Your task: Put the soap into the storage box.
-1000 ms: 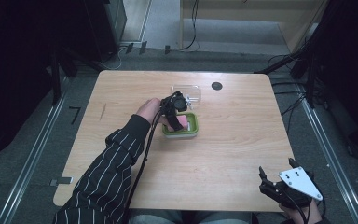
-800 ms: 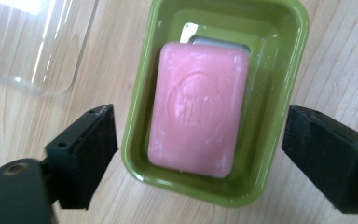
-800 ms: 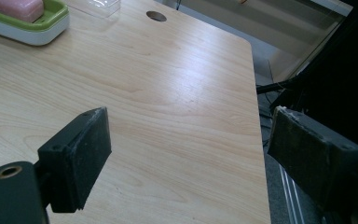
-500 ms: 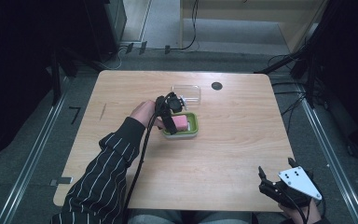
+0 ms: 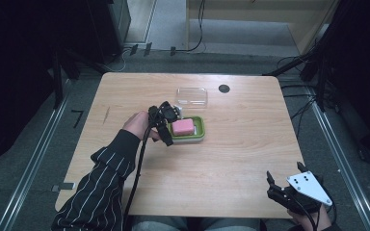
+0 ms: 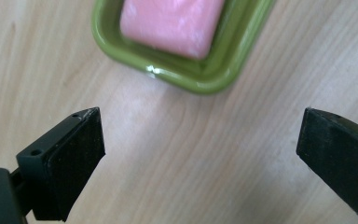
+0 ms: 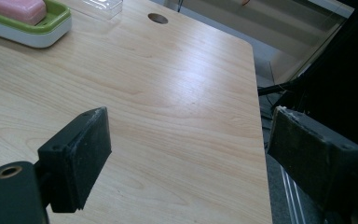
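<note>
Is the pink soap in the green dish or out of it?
In. The pink soap lies inside the green dish, and the left claw is open beside it.

The left black two-jaw gripper (image 5: 166, 126) is carried by a hand (image 5: 137, 125) reaching forward from a black sleeve with thin white stripes (image 5: 96, 187). Its jaws have just been opening and stand wide apart, with nothing between them. The right black two-jaw gripper (image 5: 273, 185), topped by a grey three-cornered plate, sits low at the person's near right, jaws spread wide and empty.
</note>
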Tool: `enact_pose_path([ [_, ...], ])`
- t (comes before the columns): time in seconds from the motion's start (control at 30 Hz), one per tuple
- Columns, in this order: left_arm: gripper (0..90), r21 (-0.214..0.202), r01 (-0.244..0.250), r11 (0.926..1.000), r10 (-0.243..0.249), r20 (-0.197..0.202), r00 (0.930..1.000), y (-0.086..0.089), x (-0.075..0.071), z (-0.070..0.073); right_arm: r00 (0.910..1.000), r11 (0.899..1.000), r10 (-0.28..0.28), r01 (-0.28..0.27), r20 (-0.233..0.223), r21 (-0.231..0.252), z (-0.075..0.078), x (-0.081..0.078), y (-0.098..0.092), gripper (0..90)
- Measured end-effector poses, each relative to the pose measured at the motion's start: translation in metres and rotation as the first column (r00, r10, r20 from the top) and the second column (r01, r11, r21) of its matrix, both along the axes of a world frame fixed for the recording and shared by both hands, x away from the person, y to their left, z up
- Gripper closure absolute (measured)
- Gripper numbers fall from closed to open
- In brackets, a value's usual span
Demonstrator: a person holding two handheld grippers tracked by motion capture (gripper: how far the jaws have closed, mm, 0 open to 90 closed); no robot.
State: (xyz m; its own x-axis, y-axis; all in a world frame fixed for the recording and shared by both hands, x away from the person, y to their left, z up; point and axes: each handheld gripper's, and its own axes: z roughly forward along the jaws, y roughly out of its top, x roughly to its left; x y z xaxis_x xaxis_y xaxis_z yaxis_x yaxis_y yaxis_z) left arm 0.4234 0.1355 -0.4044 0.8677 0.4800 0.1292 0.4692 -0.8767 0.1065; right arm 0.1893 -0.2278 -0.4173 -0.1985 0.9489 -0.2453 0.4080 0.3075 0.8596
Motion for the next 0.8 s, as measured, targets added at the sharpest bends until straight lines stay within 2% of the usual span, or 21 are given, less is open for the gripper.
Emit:
enact_pose_path([
  [0.13,1.1,0.004,-0.035,0.9994,0.035,-0.007,0.9994,0.008,-0.007,-0.001,1.0,1.0,0.002,-0.002,0.001,0.001,0.0,0.0,0.0,13.9],
  [0.2,1.2,0.018,-0.049,0.9986,0.049,-0.015,0.9987,0.012,-0.01,-0.003,1.0,1.0,0.004,-0.004,0.001,0.001,0.0,0.001,0.001,13.9],
  [0.37,1.2,0.033,-0.065,0.9973,0.066,-0.037,0.9971,0.021,-0.019,-0.007,1.0,1.0,0.005,-0.005,0.001,0.002,0.0,0.001,0.001,13.9],
  [0.43,1.1,0.029,-0.086,0.9959,0.086,-0.03,0.9958,0.023,-0.023,-0.009,1.0,1.0,0.004,-0.004,0.002,0.003,0.0,0.001,0.001,13.9],
  [0.8,0.9,0.052,-0.124,0.9909,0.127,-0.042,0.9911,0.035,-0.042,-0.018,1.0,1.0,0.005,-0.005,0.005,0.002,0.0,0.0,0.0,13.9],
])
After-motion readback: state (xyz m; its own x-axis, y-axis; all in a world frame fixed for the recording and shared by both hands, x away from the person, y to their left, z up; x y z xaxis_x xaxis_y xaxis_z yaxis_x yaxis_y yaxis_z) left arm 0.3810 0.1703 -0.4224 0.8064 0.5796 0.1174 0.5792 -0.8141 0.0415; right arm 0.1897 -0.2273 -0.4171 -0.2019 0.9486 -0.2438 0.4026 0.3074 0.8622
